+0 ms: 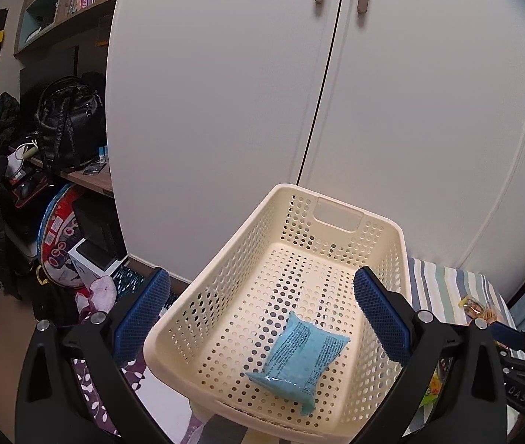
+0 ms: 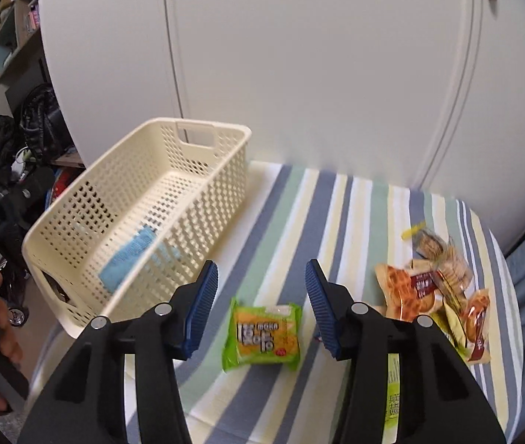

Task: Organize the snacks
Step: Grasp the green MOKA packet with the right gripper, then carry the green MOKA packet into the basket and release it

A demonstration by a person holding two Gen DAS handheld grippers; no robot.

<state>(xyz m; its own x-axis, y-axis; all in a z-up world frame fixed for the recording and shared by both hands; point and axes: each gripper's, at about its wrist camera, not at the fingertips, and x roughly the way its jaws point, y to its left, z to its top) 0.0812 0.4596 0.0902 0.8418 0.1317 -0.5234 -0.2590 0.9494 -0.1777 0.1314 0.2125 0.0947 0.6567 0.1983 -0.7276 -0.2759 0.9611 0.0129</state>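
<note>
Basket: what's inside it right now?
One light blue snack packet lies flat on the floor of the cream basket. Nothing else shows inside; whatever is beneath the packet is covered.

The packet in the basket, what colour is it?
Light blue with dark print; the packet lies flat on the basket floor, clearest in the left wrist view.

a home bedroom: white wardrobe, striped bedding, cluttered shelves.

Striped cloth surface stood before white cupboard doors. Cream perforated basket sat along its left edge. Green snack packet lay near the front middle; heap of clear-wrapped snacks toward right edge.
</note>
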